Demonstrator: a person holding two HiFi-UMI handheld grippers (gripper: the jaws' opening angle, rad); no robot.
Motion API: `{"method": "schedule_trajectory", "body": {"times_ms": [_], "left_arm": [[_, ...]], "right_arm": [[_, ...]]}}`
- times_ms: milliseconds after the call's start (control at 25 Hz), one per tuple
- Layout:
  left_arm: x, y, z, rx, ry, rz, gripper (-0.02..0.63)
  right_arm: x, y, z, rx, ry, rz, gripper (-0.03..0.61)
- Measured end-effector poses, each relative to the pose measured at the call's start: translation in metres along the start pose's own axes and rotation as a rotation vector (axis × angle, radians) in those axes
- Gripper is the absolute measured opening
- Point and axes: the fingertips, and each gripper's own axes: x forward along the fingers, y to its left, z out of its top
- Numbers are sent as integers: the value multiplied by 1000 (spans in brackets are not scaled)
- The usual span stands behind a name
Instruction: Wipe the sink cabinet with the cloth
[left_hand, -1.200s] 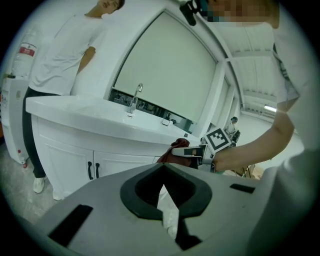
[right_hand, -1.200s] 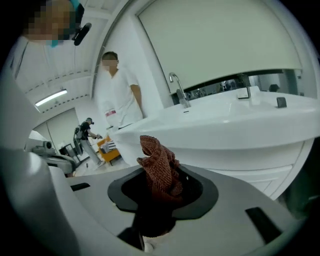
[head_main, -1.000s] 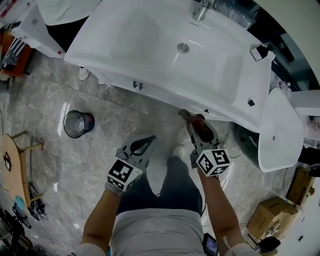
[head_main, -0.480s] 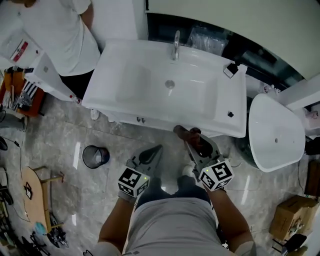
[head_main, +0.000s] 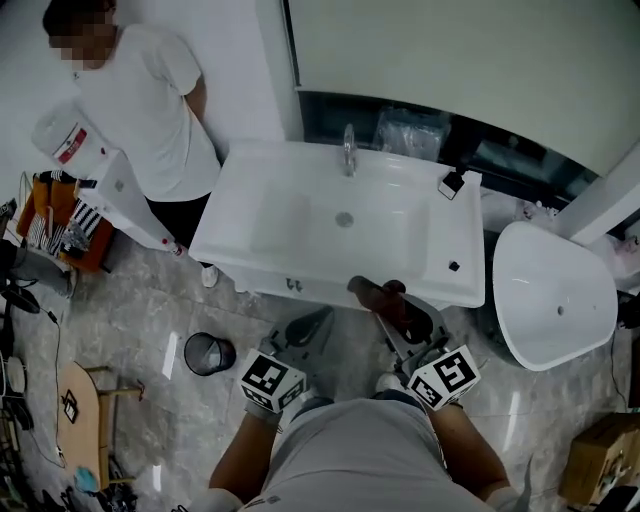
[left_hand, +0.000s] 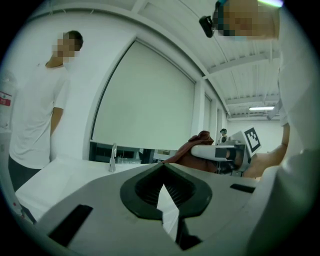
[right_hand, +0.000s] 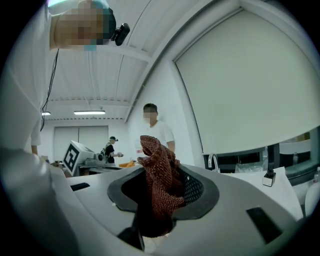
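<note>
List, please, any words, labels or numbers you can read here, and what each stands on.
None can be read.
Red label on the white object by the person: too blurred.
Left cube and right cube: square patterns only, no letters.
The cloth: no tag shows.

The cloth (right_hand: 158, 165) is a reddish-brown, knobbly-weave rag, bunched into an upright wad and pinched in the right claw (right_hand: 162, 197), its crumpled top standing above the claw. In the head view it shows low and centre, just at the front edge of the sink cabinet (head_main: 255, 232). The cabinet is white, with a shallow basin and a chrome tap (head_main: 348, 150) at the back.
</note>
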Motion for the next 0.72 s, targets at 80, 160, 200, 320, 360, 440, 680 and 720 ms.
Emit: {"method": "schedule_trajectory", "body": {"times_ms": [80, 160, 200, 320, 360, 440, 680, 720], "left_arm": [[-2, -3, 8, 6, -16, 3, 11], [-3, -4, 15, 14, -31, 12, 11], [-4, -3, 18, 16, -39, 18, 11], [-8, -2, 22, 12, -55, 34, 11], [-9, -2, 23, 13, -59, 38, 11], [-11, 0, 25, 17, -64, 46, 11], [-13, 2, 24, 12, -61, 56, 11], [-13, 2, 24, 11, -61, 57, 11]], "right_arm": [[-3, 1, 7, 0, -16, -1, 135], [-2, 0, 13, -10, -38, -5, 135], [-1, -2, 16, -13, -48, -7, 135], [0, -4, 19, -23, -58, -8, 135], [1, -4, 19, -24, -58, -8, 134], [2, -3, 19, -26, -57, -6, 133], [4, 3, 17, -26, -48, 5, 133], [4, 3, 16, -25, -43, 3, 134]]}}
